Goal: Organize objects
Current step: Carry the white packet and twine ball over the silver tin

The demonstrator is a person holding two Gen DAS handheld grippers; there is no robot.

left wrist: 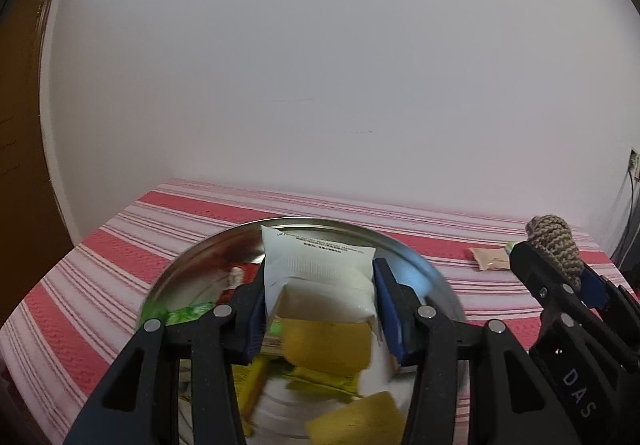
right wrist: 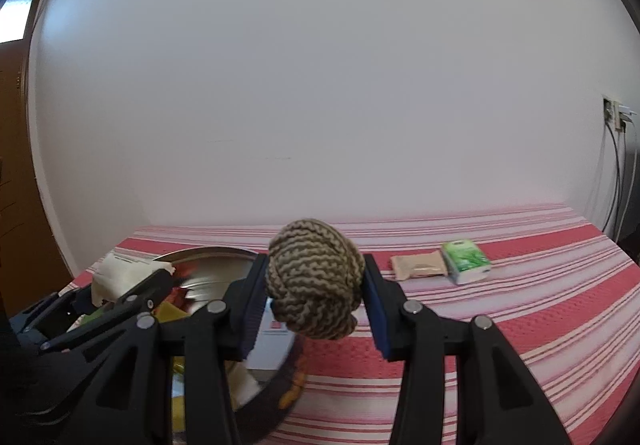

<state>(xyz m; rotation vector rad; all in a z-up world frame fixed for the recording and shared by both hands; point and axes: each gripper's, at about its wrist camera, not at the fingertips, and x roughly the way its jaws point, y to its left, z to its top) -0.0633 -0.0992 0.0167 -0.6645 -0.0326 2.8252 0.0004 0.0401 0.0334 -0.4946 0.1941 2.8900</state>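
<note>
White packet (left wrist: pixel 320 277) clamped in left gripper (left wrist: pixel 320 305), above metal bowl (left wrist: pixel 424 269). Knit ball (right wrist: pixel 316 277) pinched in right gripper (right wrist: pixel 316 305), beside bowl. Likely mid-sorting; next, probably lowering and releasing each into bowl.

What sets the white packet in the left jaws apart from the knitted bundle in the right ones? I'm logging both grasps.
The white packet is flat, smooth and printed; the knitted bundle is round, ribbed, brown-and-tan. The packet hangs over the metal bowl; the bundle sits mostly over the striped cloth, beside the bowl. Shared: each is clamped between the jaws of its gripper, left gripper and right gripper, off the surface.
</note>
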